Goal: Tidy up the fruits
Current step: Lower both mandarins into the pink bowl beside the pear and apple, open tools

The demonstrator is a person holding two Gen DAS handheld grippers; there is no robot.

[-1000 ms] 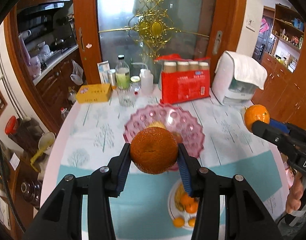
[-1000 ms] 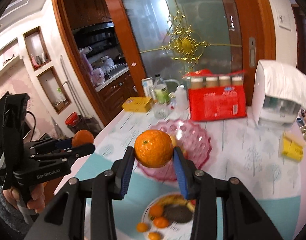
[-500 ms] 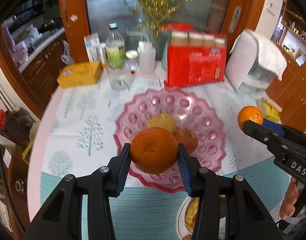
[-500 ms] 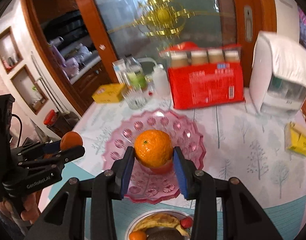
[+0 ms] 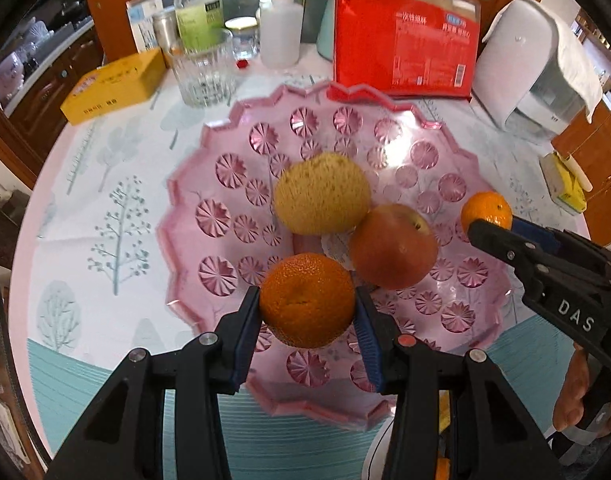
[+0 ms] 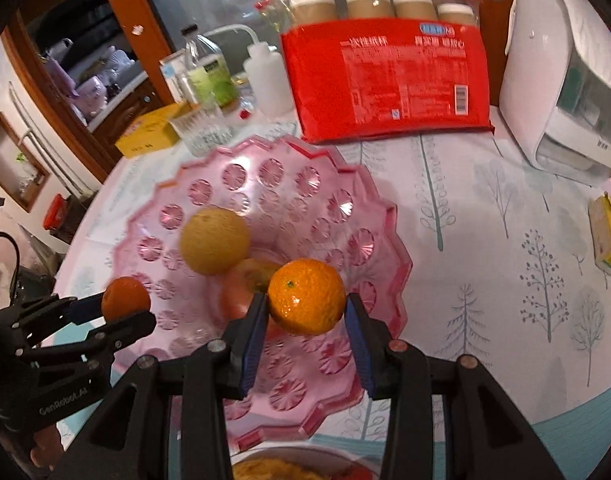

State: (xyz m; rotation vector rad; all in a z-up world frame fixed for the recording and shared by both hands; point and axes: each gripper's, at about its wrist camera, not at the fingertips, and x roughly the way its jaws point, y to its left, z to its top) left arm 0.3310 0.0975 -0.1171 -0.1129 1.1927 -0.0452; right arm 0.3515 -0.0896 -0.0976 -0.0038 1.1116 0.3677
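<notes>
My left gripper (image 5: pixel 307 312) is shut on a dark orange (image 5: pixel 307 300), held just above the near part of the pink glass bowl (image 5: pixel 193 216). In that bowl lie a yellow pear (image 5: pixel 321 196) and a reddish apple (image 5: pixel 393 246). My right gripper (image 6: pixel 305 312) is shut on a brighter orange (image 6: pixel 307 296) above the bowl's (image 6: pixel 389 240) right half. Each gripper shows in the other's view: the right gripper (image 5: pixel 489 224) at the bowl's right edge, the left gripper (image 6: pixel 125 308) at its left edge.
Behind the bowl stand a red pack of cups (image 5: pixel 405 56), a white dispenser (image 5: pixel 533 72), a drinking glass (image 5: pixel 203 70), bottles (image 5: pixel 199 4) and a yellow box (image 5: pixel 113 84). A white plate with fruit (image 6: pixel 289 466) sits just below the bowl. A yellow packet (image 6: pixel 609 236) lies at right.
Both grippers have come down and forward with their oranges, from high above the table to just over the pink bowl. The plate of fruit has slipped almost out of view below.
</notes>
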